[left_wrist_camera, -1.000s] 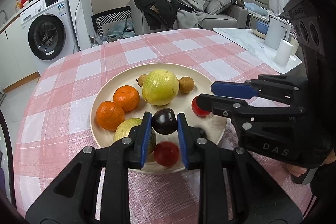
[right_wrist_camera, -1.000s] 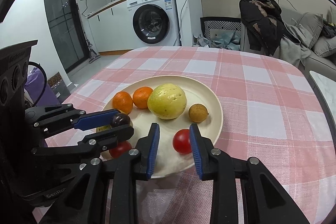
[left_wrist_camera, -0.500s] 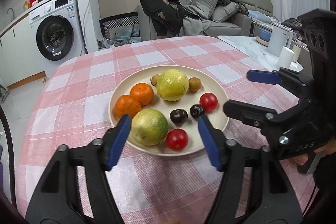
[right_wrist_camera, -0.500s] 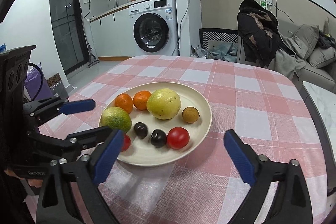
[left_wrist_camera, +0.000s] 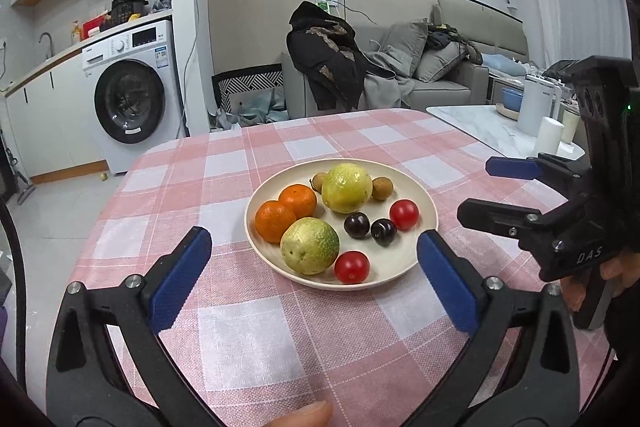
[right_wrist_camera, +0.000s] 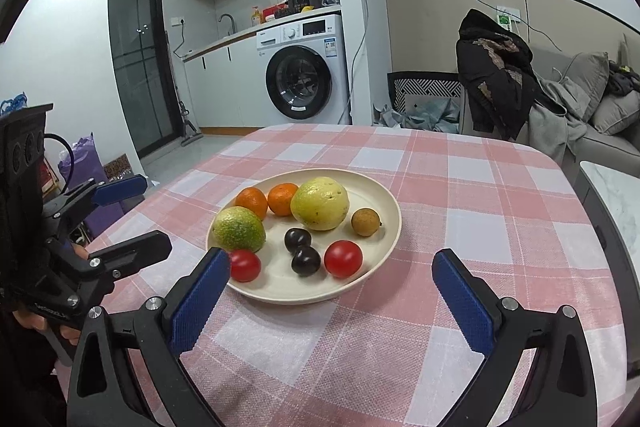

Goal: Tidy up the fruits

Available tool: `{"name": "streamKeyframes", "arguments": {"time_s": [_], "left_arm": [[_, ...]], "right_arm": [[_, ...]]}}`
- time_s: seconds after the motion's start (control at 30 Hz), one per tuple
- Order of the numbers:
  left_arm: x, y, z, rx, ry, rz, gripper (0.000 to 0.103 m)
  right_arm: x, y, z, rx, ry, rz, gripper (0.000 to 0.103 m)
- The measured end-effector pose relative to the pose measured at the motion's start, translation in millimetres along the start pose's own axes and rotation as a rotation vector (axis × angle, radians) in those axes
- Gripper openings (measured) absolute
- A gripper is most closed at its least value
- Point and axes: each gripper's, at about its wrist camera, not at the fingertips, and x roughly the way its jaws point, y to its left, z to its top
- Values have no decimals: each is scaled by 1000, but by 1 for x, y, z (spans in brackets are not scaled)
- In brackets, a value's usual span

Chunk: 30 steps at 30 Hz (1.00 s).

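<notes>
Fruits now all lie on the plate [left_wrist_camera: 424, 201] on the table [left_wrist_camera: 248, 331]; a second ago each claw gripped one there. Left claw [left_wrist_camera: 314, 277] and right claw [right_wrist_camera: 332, 301] have released, spread wide, empty, pulled back, suggesting placing is finished.

Your cream plate [left_wrist_camera: 424, 205] holds two oranges [left_wrist_camera: 286, 211], two guavas [left_wrist_camera: 347, 187], two tomatoes [left_wrist_camera: 404, 214], two dark plums [left_wrist_camera: 357, 225], two longans [left_wrist_camera: 382, 188]
</notes>
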Motion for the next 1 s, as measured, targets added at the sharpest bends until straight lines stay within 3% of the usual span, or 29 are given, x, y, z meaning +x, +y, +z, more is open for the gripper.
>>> {"name": "streamKeyframes", "arguments": {"time_s": [0.5,1.0], "left_arm": [[-9,0,-6,-20,-64,19,103],[-10,8,-7,-54,-61,-9,103]], "right_arm": [[-21,6,-5,-19,-102,42,103],[-23,9,-5,-35,-100,53,103]]}}
